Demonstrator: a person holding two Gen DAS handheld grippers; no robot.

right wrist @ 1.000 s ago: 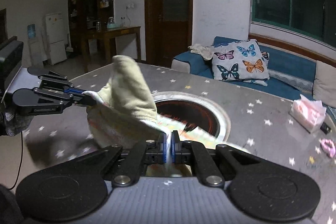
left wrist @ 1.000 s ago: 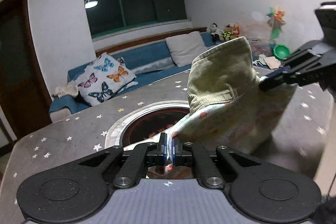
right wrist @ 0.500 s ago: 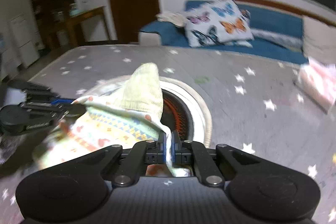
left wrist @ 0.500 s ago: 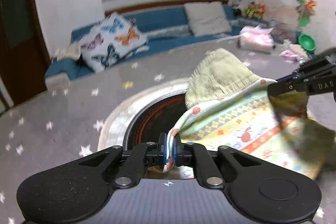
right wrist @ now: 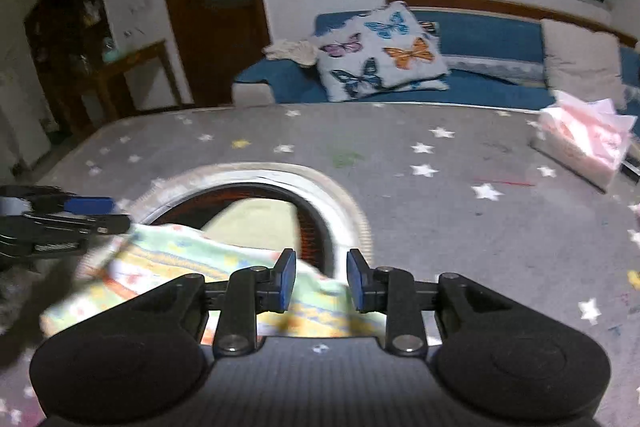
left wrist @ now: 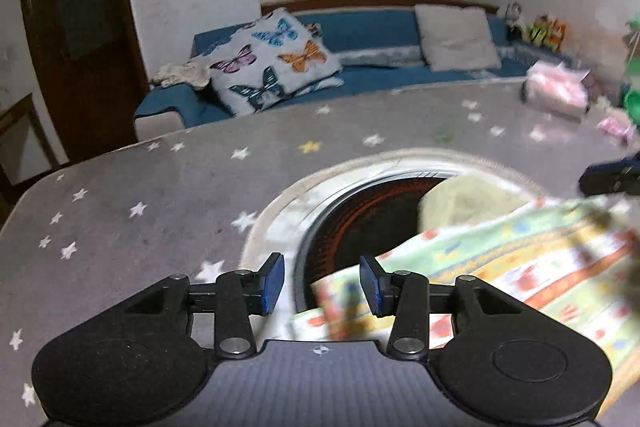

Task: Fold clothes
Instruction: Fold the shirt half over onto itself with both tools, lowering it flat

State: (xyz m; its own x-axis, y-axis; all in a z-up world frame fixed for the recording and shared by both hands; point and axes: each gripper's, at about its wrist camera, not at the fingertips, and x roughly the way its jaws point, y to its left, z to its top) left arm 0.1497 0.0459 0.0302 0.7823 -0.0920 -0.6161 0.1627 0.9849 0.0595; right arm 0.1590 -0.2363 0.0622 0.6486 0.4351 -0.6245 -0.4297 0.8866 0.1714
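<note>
1. Both the left tool [left wrist: 322,281] and the right tool [right wrist: 321,279] are standing with jaws parted, gripping nothing.
2. The patterned garment [left wrist: 500,267] is lying on the counter [left wrist: 160,187], seemingly mid-fold.
3. Next likely: regripping an edge.

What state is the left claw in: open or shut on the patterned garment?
Open. The left claw shows a clear gap between its blue pads, and the patterned garment lies loose on the table.
</note>
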